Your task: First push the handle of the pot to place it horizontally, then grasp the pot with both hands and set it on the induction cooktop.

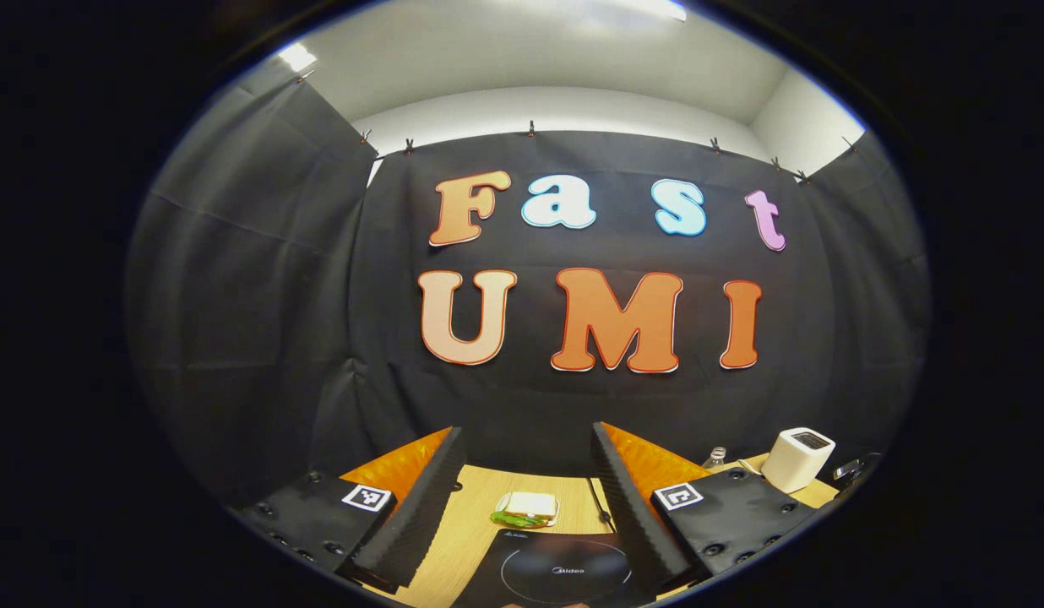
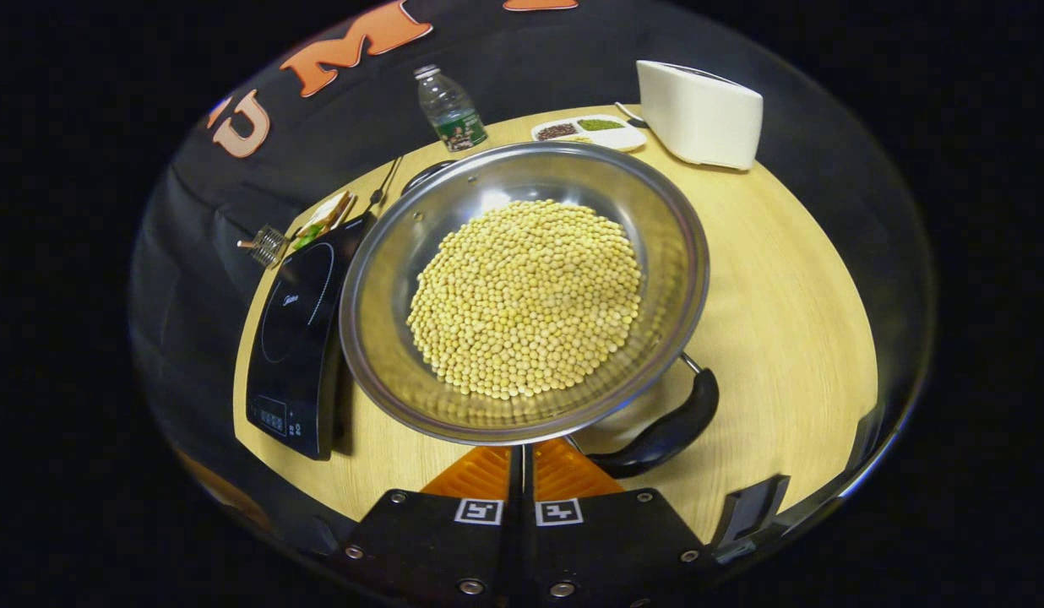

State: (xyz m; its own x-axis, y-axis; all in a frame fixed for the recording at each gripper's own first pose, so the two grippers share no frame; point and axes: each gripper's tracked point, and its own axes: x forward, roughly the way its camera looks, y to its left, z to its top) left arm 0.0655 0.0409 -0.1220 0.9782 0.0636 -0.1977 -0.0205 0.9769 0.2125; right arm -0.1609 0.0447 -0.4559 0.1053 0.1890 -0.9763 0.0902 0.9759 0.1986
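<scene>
The steel pot (image 2: 522, 295), full of yellow beans, stands on the wooden table (image 2: 784, 321) in the right gripper view. Its long black handle (image 2: 666, 431) angles toward the lower right, and a small loop handle (image 2: 425, 173) sits on the far side. The black induction cooktop (image 2: 298, 338) lies just left of the pot. My right gripper (image 2: 522, 452) is shut with its fingers pressed together; its tips are at the pot's near rim, just left of the handle. My left gripper (image 1: 526, 432) is open and held high above the cooktop (image 1: 564, 574), facing the wall.
A white appliance (image 2: 699, 114), a divided dish of grains (image 2: 589, 131) and a plastic bottle (image 2: 450, 110) stand at the table's far edge. A sandwich plate (image 2: 323, 219) and a small wire object (image 2: 264, 245) lie beyond the cooktop. Bare wood stretches right of the pot.
</scene>
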